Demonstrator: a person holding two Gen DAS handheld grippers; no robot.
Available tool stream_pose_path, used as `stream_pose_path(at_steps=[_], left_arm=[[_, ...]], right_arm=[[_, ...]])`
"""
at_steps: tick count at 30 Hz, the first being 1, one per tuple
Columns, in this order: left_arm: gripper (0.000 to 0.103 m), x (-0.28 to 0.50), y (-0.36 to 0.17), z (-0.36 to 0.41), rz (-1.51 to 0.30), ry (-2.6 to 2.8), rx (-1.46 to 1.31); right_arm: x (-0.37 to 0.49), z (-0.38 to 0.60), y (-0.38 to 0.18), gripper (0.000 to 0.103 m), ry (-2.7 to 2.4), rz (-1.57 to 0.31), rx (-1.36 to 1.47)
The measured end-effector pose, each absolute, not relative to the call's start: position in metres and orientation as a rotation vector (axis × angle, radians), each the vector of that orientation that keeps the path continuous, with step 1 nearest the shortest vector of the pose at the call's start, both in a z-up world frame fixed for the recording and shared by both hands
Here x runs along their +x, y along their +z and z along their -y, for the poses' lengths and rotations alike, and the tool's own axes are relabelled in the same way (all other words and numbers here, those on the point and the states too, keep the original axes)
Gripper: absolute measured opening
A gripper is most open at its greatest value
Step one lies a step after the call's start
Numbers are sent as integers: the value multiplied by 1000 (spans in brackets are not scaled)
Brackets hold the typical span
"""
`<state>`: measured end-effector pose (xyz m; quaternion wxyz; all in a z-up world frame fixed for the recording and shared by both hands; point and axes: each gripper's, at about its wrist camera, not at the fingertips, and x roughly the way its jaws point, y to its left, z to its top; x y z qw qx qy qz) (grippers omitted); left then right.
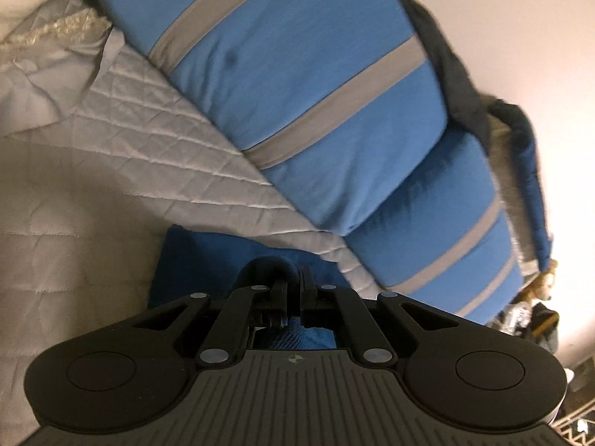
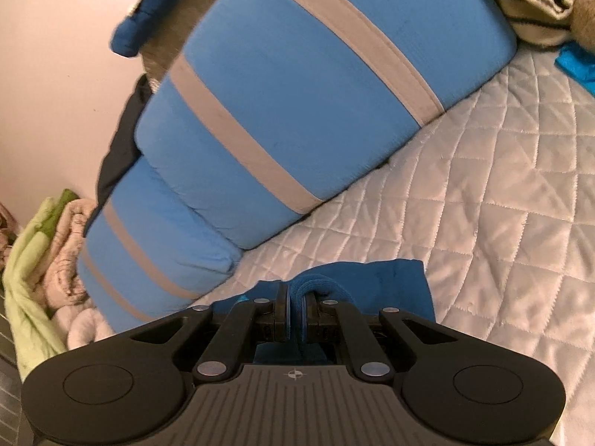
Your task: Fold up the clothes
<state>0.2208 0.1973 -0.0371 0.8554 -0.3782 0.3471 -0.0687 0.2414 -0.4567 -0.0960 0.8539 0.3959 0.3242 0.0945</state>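
A dark blue garment (image 1: 193, 256) hangs from my left gripper (image 1: 293, 290), whose jaws are shut on a fold of it above the quilted bed cover (image 1: 148, 141). My right gripper (image 2: 295, 304) is shut on another thick edge of the same blue garment (image 2: 390, 286), also lifted over the quilt (image 2: 483, 204). Most of the garment is hidden below both grippers.
Two blue pillows with grey stripes (image 1: 297, 93) (image 2: 297, 93) lean against the pale wall. A pile of green and beige cloth (image 2: 44, 241) lies at the left in the right wrist view. Crumpled pale fabric (image 1: 44, 55) and a turquoise cloth (image 2: 576, 63) lie on the bed.
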Motion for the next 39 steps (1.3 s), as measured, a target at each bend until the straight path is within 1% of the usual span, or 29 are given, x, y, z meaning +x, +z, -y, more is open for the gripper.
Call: stream_pose_path(at_steps=[4, 5, 6, 7, 8, 9, 10, 12, 13, 15, 17, 20, 27, 34, 35, 36, 37, 38, 39], left_arm=[[9, 243, -67, -196, -817, -110, -799], [14, 245, -75, -197, -836, -94, -816], [15, 246, -83, -198, -854, -78, -835], [16, 248, -91, -199, -871, -62, -855], [18, 245, -95, -201, -865, -63, -879], [23, 242, -98, -203, -856, -66, -904], [25, 239, -98, -205, -848, -79, -920], [29, 234, -97, -206, -859, -96, -924], [30, 230, -96, -208, -867, -106, -926], [39, 223, -94, -210, -869, -124, -943], [46, 215, -93, -211, -868, -139, -962], [48, 207, -94, -209, -897, -153, -984], [49, 198, -95, -202, -960, -197, -936], [48, 200, -99, -192, -996, -180, -885], [45, 201, -98, -190, -1006, -183, -874], [37, 201, -98, -189, -1016, -186, -864], [33, 202, -98, -188, -1030, -183, -855], [22, 202, -98, -187, -1045, -179, -845], [10, 202, -98, -187, -1052, -174, -841]], right_arm=[[261, 452, -119, 9, 156, -734, 823], [266, 451, -125, 12, 140, -751, 823], [270, 449, -131, 16, 112, -771, 819], [273, 448, -138, 23, 91, -792, 820], [275, 448, -144, 41, 75, -814, 823], [275, 447, -148, 50, 77, -818, 833], [274, 447, -151, 53, 88, -815, 845], [270, 446, -151, 64, 110, -820, 857], [268, 446, -150, 65, 120, -826, 856], [263, 447, -146, 68, 138, -839, 861], [257, 448, -143, 69, 155, -852, 868], [247, 450, -141, 70, 172, -871, 882], [228, 448, -140, 70, 209, -898, 898], [223, 441, -143, 69, 217, -915, 913], [223, 440, -143, 69, 215, -915, 912], [223, 440, -143, 67, 213, -918, 909], [223, 438, -142, 66, 216, -920, 900], [224, 437, -141, 63, 221, -922, 890], [224, 436, -140, 57, 228, -921, 877]])
